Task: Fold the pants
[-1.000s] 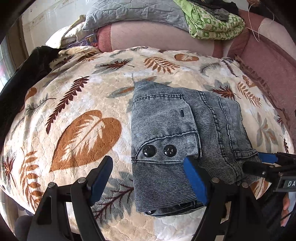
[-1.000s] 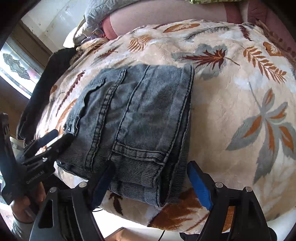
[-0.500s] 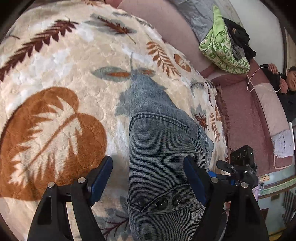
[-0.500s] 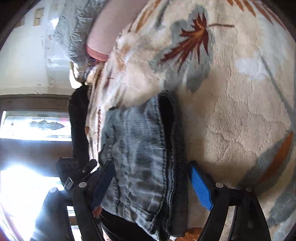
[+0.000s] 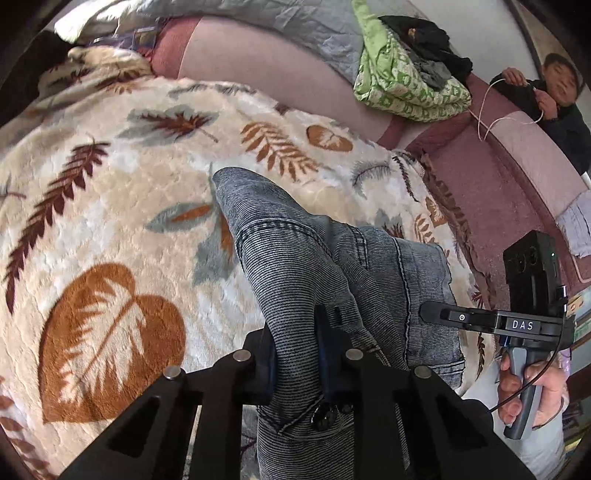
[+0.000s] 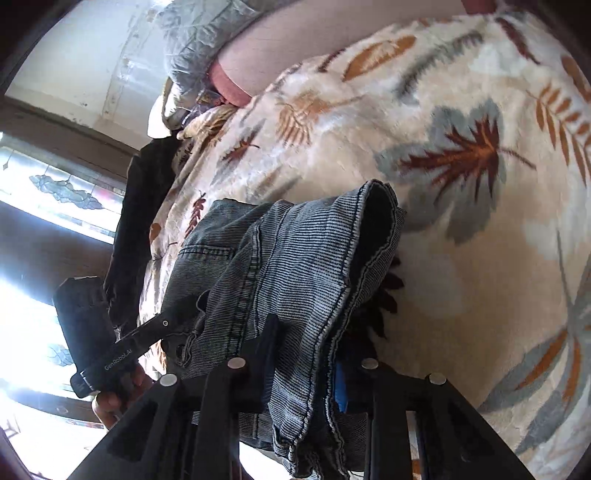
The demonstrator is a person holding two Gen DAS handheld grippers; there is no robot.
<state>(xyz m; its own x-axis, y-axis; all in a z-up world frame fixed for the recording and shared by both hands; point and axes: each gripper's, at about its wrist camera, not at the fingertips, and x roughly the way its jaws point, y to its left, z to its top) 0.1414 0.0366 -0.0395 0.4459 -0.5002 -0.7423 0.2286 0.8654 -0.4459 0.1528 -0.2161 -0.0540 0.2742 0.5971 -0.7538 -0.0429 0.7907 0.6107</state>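
Blanket [image 5: 110, 221]: cream plush with brown, orange and grey leaf print; covers the bed and carries the pants.
Sofa [image 5: 280, 74]: pink, along the far side; a grey quilt [image 5: 288, 26] and a folded green patterned blanket [image 5: 402, 85] lie on it.
Pants [image 5: 295, 258]: folded grey-blue ribbed denim bundle near the blanket's near edge. Long axis runs from the near edge toward the far side. Near end is raised in both grippers; far end rests on the blanket. Two dark buttons at the near end are partly hidden behind the left gripper.
Left gripper [image 5: 295, 354]: jaws clenched on the left part of the bundle's near end. Side plate in the right wrist view reads "GenRobot.AI".
Right gripper [image 6: 306, 369]: jaws grasping the right part of the near end, where stacked hems hang down; the right blue pad is mostly covered by cloth. Side plate in the left wrist view reads "DAS"; further letters are cut off.
Bystander [image 5: 554, 88]: at far right, holding a white cable; body cut off by the frame edge.
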